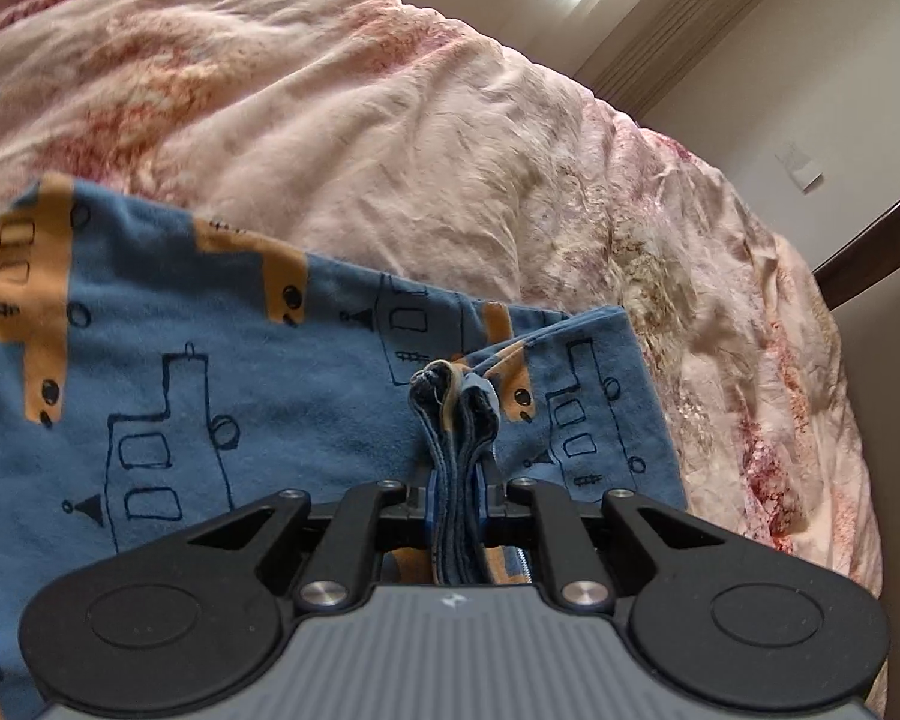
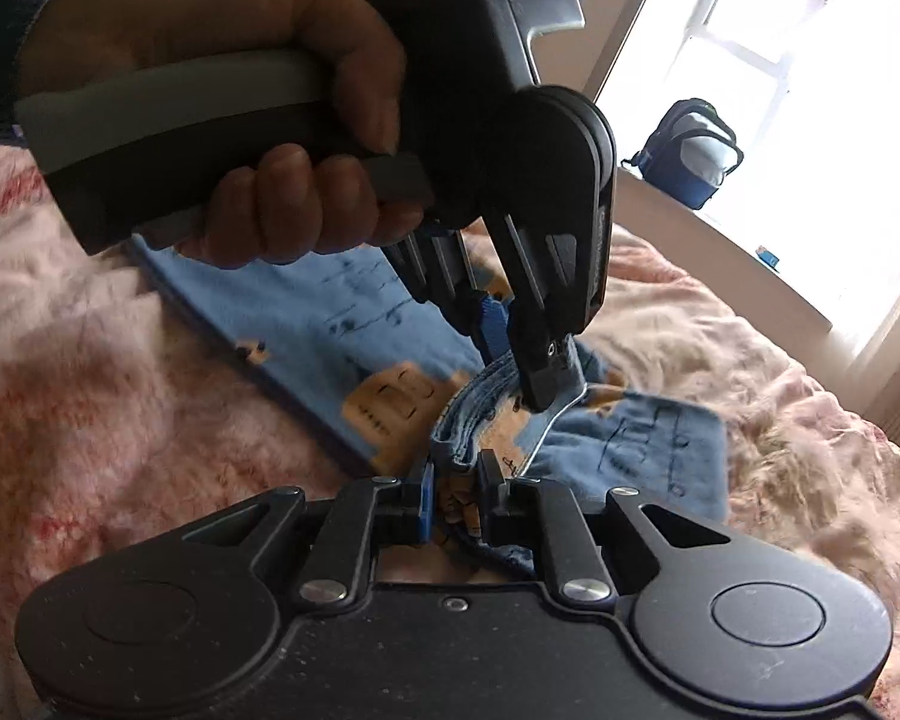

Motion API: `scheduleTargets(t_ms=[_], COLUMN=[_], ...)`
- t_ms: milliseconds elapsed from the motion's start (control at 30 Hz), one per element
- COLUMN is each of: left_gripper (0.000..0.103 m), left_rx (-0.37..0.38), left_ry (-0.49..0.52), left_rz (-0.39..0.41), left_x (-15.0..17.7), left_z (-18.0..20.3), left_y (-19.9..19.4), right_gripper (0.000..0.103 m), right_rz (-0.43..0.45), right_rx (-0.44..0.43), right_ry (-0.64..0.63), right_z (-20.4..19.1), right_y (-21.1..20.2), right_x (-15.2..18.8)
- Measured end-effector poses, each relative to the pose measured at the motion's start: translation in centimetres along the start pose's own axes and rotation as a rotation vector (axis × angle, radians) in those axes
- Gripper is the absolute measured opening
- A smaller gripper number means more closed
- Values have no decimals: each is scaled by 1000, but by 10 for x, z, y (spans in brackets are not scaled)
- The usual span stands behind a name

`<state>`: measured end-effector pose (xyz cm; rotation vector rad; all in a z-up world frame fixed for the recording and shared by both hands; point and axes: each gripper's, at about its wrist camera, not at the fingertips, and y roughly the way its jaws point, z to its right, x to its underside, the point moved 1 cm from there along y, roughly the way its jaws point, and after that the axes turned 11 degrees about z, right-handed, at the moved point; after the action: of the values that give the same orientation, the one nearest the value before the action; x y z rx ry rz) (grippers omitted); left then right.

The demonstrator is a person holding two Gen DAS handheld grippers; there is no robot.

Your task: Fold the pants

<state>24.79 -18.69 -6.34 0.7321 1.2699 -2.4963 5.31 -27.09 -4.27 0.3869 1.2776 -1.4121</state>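
Observation:
Blue pants [image 1: 168, 360] with orange and black truck prints lie on a pink floral bedspread [image 1: 390, 138]. My left gripper [image 1: 457, 480] is shut on a bunched stack of the pants' edges, which stick up between its fingers. In the right wrist view the left gripper [image 2: 525, 360] comes down from above, held by a hand, pinching the same folded edge of the pants [image 2: 330, 324]. My right gripper [image 2: 456, 498] is shut on the pants fabric just below it. Both grippers hold the cloth close together, slightly raised off the bed.
The bedspread [image 2: 780, 420] covers the bed all around. A dark wooden chair arm [image 1: 870, 252] stands at the bed's right edge. A blue backpack [image 2: 690, 150] sits on the window ledge beyond the bed. A bright window [image 2: 810, 90] is behind it.

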Motion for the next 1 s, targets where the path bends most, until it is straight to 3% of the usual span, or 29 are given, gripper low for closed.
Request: scheduleTargets(t_ms=[233,867,1000], left_gripper=[13,13,11], left_rx=[30,18,25], left_ry=[-31,6,9], left_rz=[17,19,13], left_x=[6,6,-1], left_z=[-10,-5,0], left_y=[4,3,-2], right_gripper=[16,17,16], right_rz=[-13,5,19], right_rx=[9,12,25], right_ry=[-16,-22,33], right_z=[-5,-6,-1], right_y=[6,5,1], right_x=[7,12,8])
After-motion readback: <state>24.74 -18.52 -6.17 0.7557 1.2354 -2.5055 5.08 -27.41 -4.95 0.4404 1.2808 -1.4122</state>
